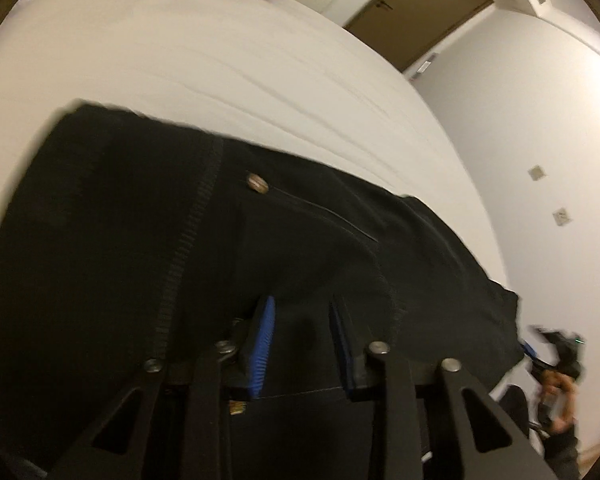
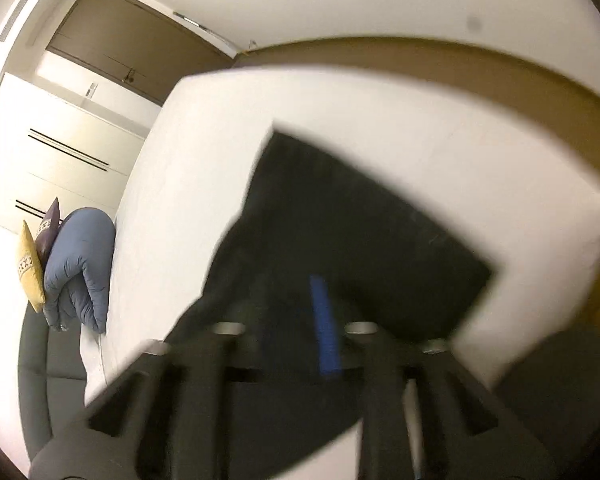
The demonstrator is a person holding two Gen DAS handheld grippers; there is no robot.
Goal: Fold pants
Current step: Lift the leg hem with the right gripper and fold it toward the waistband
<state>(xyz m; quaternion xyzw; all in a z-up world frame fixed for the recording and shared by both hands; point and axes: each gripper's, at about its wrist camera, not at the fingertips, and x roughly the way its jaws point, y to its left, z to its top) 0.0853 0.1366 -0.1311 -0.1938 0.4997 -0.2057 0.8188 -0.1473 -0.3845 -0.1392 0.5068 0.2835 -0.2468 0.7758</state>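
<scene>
A white bed sheet [image 1: 220,60] covers a wide mattress in a pale-walled room with a brown door [image 1: 420,12]. The black fabric pants [image 1: 180,220] lie flat on this sheet, near its edge, with a small brown button [image 1: 258,183] showing beside a ribbed seam. The left gripper [image 1: 302,344] is above the pants; its blue-padded jaws stand apart, with a gap between them, and pinch no cloth. The right gripper [image 2: 300,320] is blurred above the same pants; whether it is open or closed I cannot tell. A folded blue quilted blanket [image 2: 80,268] and a yellow cushion [image 2: 30,268] lie at the far side.
</scene>
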